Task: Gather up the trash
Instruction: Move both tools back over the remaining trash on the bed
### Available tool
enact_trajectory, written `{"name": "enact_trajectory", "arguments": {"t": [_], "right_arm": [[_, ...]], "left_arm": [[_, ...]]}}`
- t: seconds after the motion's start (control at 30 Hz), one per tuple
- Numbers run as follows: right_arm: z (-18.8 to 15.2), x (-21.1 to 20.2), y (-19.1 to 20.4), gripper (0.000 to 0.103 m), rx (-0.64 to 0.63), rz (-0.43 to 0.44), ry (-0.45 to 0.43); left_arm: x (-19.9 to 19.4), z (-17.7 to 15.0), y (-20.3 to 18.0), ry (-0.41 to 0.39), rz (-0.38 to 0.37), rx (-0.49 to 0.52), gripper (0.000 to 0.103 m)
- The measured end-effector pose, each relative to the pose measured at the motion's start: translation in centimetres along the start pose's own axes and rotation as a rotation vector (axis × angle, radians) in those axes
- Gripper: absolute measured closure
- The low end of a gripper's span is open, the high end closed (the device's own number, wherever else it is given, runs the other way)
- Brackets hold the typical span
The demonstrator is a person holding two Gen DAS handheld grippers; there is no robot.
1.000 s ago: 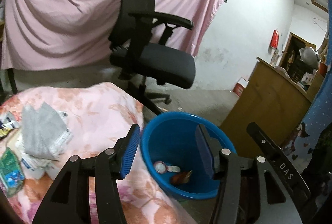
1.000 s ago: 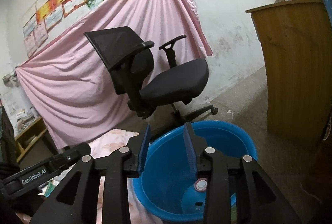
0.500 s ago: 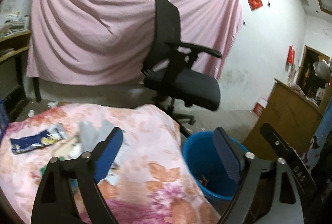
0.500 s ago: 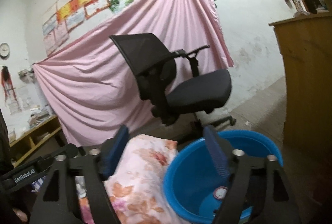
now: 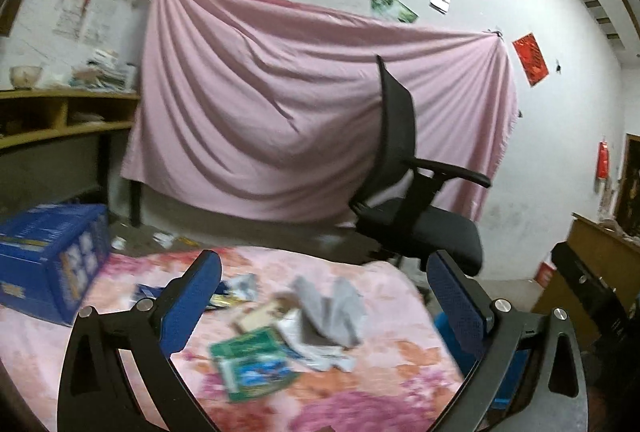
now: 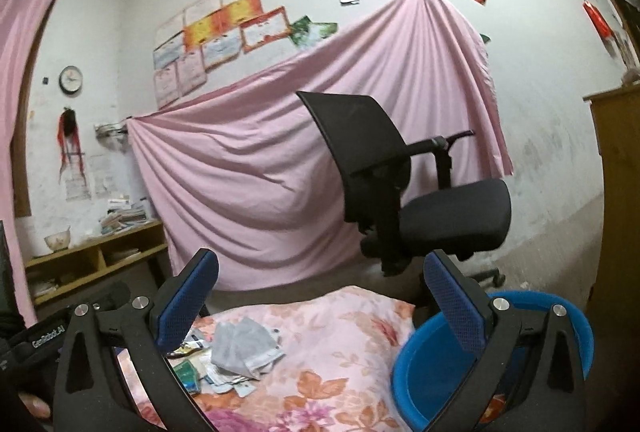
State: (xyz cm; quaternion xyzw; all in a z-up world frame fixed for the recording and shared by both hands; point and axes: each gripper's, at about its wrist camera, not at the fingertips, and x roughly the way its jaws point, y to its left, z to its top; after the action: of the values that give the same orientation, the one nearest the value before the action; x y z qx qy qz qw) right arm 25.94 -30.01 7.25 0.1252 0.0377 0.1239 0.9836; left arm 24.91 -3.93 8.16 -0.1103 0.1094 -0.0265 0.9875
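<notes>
From the left wrist view, the left gripper (image 5: 326, 296) has its jaws spread wide apart, having just been opening, with nothing between the blue-padded fingers (image 5: 192, 302). Beyond them lies a counter covered in a pink floral cloth (image 5: 380, 380), and on it, near the middle, sits a loose heap of trash: a green printed packet (image 5: 256, 360) nearest the camera, a crumpled grey cloth or wrapper (image 5: 332, 308) just right of it, and a dark blue and yellow wrapper (image 5: 224, 292) farther left (all blurred, so finer detail is lost). A blue cardboard box (image 5: 48, 256) rests at the far left edge of the counter. A sliver of the round blue plastic bin (image 5: 452, 336) shows at the right, behind the right-hand finger. A black mesh office chair (image 5: 416, 208) stands farther back, before a pink sheet hung on the wall (image 5: 280, 112). From the right wrist view, the right gripper (image 6: 322, 296) is likewise empty, its jaws wide apart after just opening. The blue bin (image 6: 424, 372) sits low at the right, just beside the counter's right edge, with the grey wrapper (image 6: 244, 346) and green packet (image 6: 188, 372) lying left of centre on the floral cloth (image 6: 336, 352).
</notes>
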Motion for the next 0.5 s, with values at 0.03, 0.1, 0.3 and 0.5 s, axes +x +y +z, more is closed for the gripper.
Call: {"name": "enact_trajectory", "arguments": {"t": [0.03, 0.1, 0.3, 0.5], "right_arm": [[0.0, 0.1, 0.3, 0.000, -0.006, 0.004, -0.003], [-0.2, 0.1, 1.0, 0.000, -0.021, 0.009, -0.010], [-0.9, 0.5, 3.3, 0.000, -0.084, 0.024, -0.014], [-2.0, 1.2, 5.7, 0.000, -0.145, 0.048, 0.011]], "left_arm": [[-0.3, -0.1, 0.5, -0.010, 0.014, 0.002, 0.002], [-1.2, -0.4, 1.7, -0.034, 0.044, 0.002, 0.002], [-2.6, -1.4, 4.5, -0.074, 0.107, -0.004, 0.002], [-2.4, -2.8, 7.2, 0.012, 0.146, -0.030, 0.002]]}}
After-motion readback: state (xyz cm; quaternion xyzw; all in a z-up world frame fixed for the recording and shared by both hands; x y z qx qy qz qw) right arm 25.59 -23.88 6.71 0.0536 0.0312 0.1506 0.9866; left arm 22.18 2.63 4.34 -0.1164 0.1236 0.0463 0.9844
